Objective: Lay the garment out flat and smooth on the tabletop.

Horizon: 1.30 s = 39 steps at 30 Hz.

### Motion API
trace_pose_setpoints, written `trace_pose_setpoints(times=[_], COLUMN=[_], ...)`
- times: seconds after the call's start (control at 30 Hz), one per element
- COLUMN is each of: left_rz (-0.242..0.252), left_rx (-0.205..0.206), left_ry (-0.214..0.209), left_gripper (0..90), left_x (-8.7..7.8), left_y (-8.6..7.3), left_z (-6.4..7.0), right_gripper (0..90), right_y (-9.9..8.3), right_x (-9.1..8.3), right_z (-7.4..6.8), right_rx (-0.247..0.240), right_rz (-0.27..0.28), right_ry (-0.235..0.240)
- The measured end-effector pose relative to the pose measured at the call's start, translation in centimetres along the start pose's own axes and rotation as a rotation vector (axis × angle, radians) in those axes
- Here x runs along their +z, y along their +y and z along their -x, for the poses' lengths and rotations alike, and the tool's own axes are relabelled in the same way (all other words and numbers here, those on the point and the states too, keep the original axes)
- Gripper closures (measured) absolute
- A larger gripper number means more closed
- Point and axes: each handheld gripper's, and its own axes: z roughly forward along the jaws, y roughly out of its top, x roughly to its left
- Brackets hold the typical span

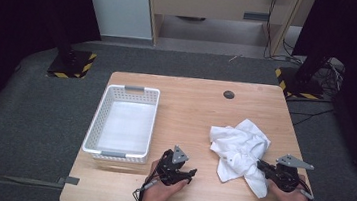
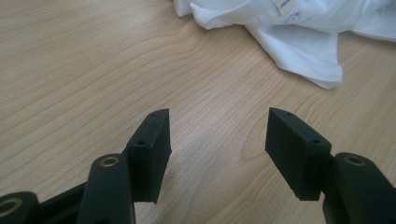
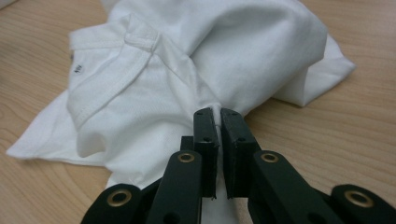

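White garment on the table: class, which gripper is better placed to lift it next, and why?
The right gripper: its fingers are already closed on a fold of the white garment. The left gripper is open above bare table, apart from the cloth.

A crumpled white garment is seen at the table's three o'clock, its near edge met by the right gripper. The left gripper is held at six o'clock. A white basket is set at nine o'clock.
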Motion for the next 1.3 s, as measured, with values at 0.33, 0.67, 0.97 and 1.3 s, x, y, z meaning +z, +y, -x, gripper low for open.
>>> trace_pose_setpoints(times=[0.33, 0.67, 0.97, 1.3], left_rz=[-0.002, -0.010, -0.009, -0.012], left_rx=[0.003, 0.011, 0.012, 0.023], left_ry=[-0.004, -0.006, -0.006, -0.013], left_gripper=[40.5, 40.0, 39.8, 39.8], left_x=[0.0, 0.2, 0.1, 0.1], left_y=[0.0, 0.0, 0.0, 0.0], left_z=[0.0, 0.1, 0.1, 0.4], right_gripper=[84.2, 53.2, 39.1, 83.9], right_y=[-0.5, 0.6, 2.2, 2.4], right_x=[0.2, -1.4, -0.6, 0.2], right_z=[0.7, -0.1, -2.5, -3.2], right_rx=[0.028, 0.003, -0.116, -0.150], right_rz=[-0.022, 0.059, 0.111, 0.061], right_ry=[-0.026, -0.045, 0.011, 0.074])
